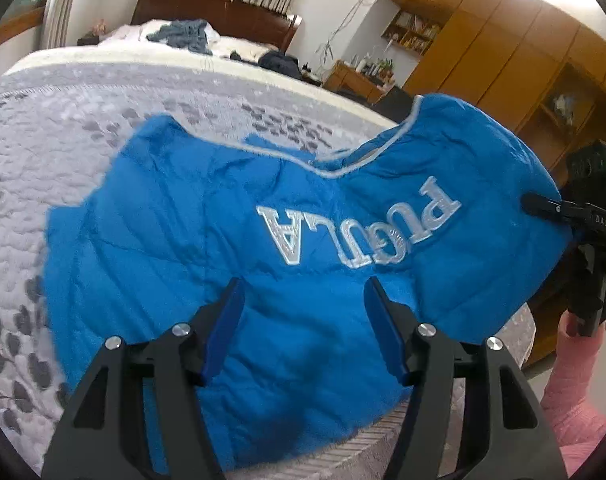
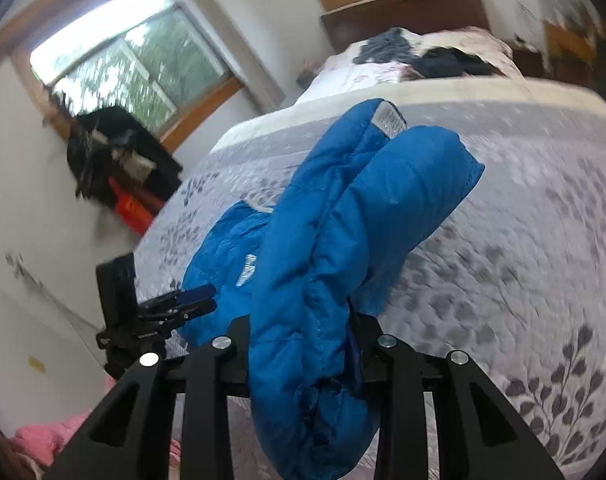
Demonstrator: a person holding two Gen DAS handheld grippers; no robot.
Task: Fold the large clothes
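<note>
surface: a wide bed with a quilted pale-grey bedspread printed with dark grey leaf sprigs [image 1: 43,152]; a cream band runs along its far edge.
room: a dark brown wooden headboard [image 1: 207,12] stands beyond the bed, with a heap of grey-blue and dark clothes [image 1: 187,36] in front of it. honey-coloured wooden wardrobes [image 1: 515,60] line the wall on my right side. in the right wrist view, a wood-framed window [image 2: 131,64] shows green foliage, and a black bag with red items [image 2: 119,164] sits below it.
garment: a bright blue padded quilted jacket [image 1: 207,248] with pale grey piping and white embroidered lettering [image 1: 355,228], read upside down from my left wrist camera.
garment position: most of it lies spread on the bedspread near the bed's near edge. one side is lifted off the bed and hangs in a thick bunched fold.
left gripper [image 1: 303,300]: my black two-finger tool with blue pads [image 1: 227,328]. the fingers stand wide apart, with blue fabric showing in the gap between them. they grip nothing; whether the pads rest on the cloth i cannot tell.
right gripper [image 2: 301,336]: fingers clamped on the bunched fold of the jacket, which fills the space between them and spills down over the tool. from the left wrist view, this gripper pinches the raised edge at the right.
other: a pink fuzzy sleeve [image 1: 567,400] covers my right arm.
</note>
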